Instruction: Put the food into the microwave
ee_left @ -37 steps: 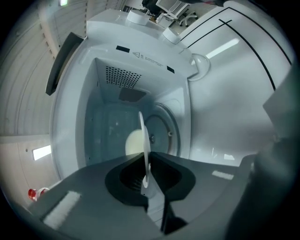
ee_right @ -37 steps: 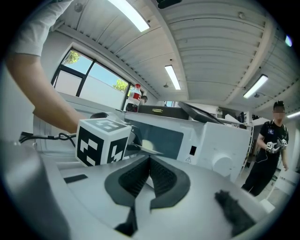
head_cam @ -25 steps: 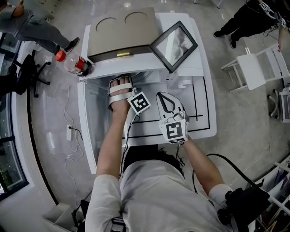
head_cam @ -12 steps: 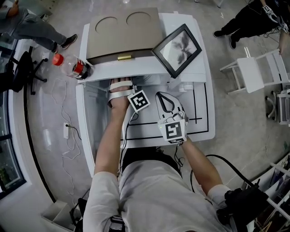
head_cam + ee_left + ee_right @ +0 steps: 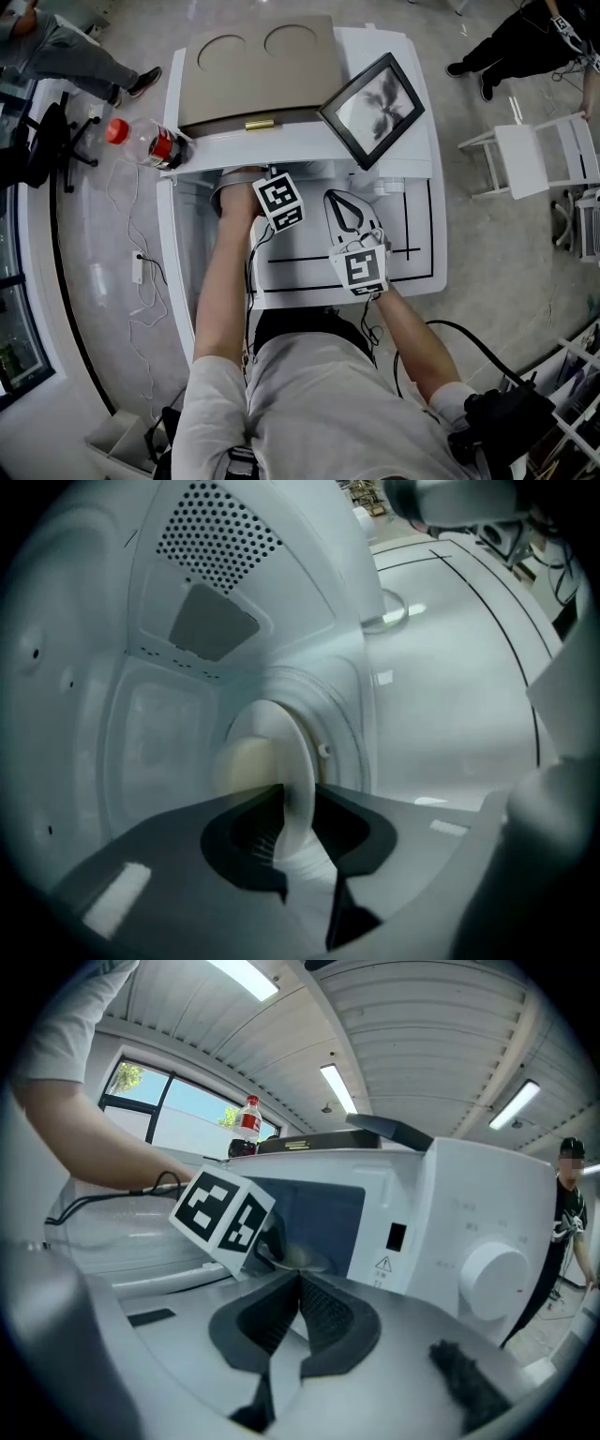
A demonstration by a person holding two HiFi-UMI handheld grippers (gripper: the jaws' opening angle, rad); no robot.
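Note:
A white plate (image 5: pixel 281 761) with pale yellow food (image 5: pixel 242 766) sits on the microwave's cavity floor (image 5: pixel 169 761), seen nearly edge-on in the left gripper view. My left gripper (image 5: pixel 300 794) reaches into the cavity. Its jaws are opening, with the plate's rim still between them. In the head view only its marker cube (image 5: pixel 279 200) shows, below the microwave (image 5: pixel 258 66). The microwave's door (image 5: pixel 372 97) stands open at the right. My right gripper (image 5: pixel 343 200) hovers over the white table (image 5: pixel 412 253) before the microwave (image 5: pixel 450 1213), shut and holding nothing.
A clear bottle with a red cap (image 5: pixel 141 141) lies at the microwave's left corner. The microwave's dial (image 5: pixel 492 1283) faces my right gripper. A white chair (image 5: pixel 534 150) stands to the right, and people stand at the far left and far right.
My left hand has tipped down and pushed deeper into the microwave, so its strapped hand is now hidden under the front edge. The right gripper has hardly moved.

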